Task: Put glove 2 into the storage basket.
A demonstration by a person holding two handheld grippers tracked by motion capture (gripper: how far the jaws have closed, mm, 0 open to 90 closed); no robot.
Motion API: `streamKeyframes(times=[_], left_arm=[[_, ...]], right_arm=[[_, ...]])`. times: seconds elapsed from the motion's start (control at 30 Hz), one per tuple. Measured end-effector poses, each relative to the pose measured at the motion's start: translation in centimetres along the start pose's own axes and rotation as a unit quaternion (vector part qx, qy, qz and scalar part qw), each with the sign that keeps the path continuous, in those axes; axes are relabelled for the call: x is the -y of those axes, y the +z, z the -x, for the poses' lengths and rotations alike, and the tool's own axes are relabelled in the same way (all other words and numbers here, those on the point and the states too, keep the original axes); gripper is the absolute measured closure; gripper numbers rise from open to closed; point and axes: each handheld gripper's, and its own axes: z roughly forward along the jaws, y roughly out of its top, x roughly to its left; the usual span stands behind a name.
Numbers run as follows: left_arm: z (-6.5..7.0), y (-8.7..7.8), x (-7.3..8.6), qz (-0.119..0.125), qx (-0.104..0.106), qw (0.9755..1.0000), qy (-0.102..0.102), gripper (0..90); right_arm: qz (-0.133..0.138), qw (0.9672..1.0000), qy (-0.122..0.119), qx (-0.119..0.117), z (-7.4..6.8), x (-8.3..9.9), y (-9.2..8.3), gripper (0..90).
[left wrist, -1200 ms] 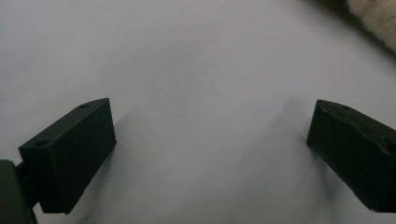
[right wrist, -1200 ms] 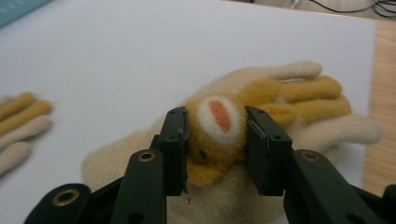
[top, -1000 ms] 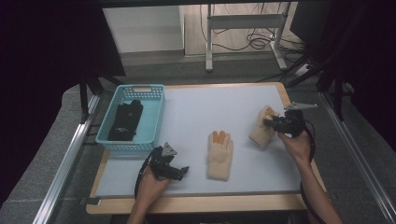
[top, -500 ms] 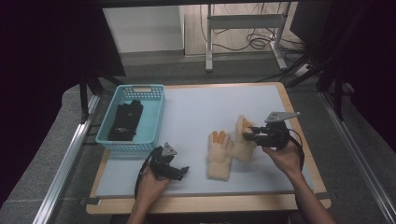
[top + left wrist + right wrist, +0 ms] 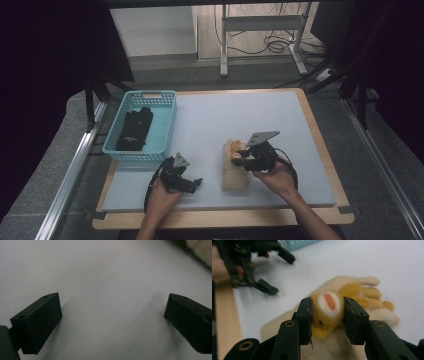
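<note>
Clearly the pairing step is in hand: the right gripper (image 5: 326, 315) is clamped on one fuzzy glove (image 5: 329, 307) and holds it over its mate (image 5: 235, 177), which lies flat on the mat (image 5: 210, 120). The left gripper (image 5: 112, 322) hangs open beside them, nothing between its jaws. Next, I judge, the held glove must be lined up and let go on the mate.

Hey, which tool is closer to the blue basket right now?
Left. The left tool sits on the table just below the blue basket. The right tool is farther to the basket's right, clamping a tan glove above another glove.
</note>
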Motion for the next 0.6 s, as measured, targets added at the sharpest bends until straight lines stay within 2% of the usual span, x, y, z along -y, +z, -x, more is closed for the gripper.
streamKeyframes(times=[0.13, 0.37, 0.47, 0.53, 0.6], left_arm=[[0.0, 0.0, 0.0, -0.001, 0.0, 1.0, 0.001, 1.7], [0.0, 0.0, 0.0, -0.001, 0.001, 1.0, -0.001, 1.8], [0.0, 0.0, 0.0, -0.001, 0.0, 1.0, 0.001, 1.8], [0.0, 0.0, 0.0, -0.001, 0.0, 1.0, 0.001, 1.8], [0.0, 0.0, 0.0, 0.0, 0.0, 1.0, 0.0, 1.7]], right_arm=[[-0.018, 0.9997, 0.003, 0.014, -0.3, 0.7, 1.3, 59.2], [-0.014, 0.9997, 0.014, 0.015, -0.5, 1.6, 2.3, 51.5], [-0.01, 0.9997, 0.018, 0.015, -0.4, 1.4, 2.1, 43.4], [0.001, 0.9995, 0.02, 0.026, -0.2, 1.1, 1.5, 36.7], [0.014, 0.9988, 0.024, 0.04, 0.4, 0.9, 0.7, 35.1]])
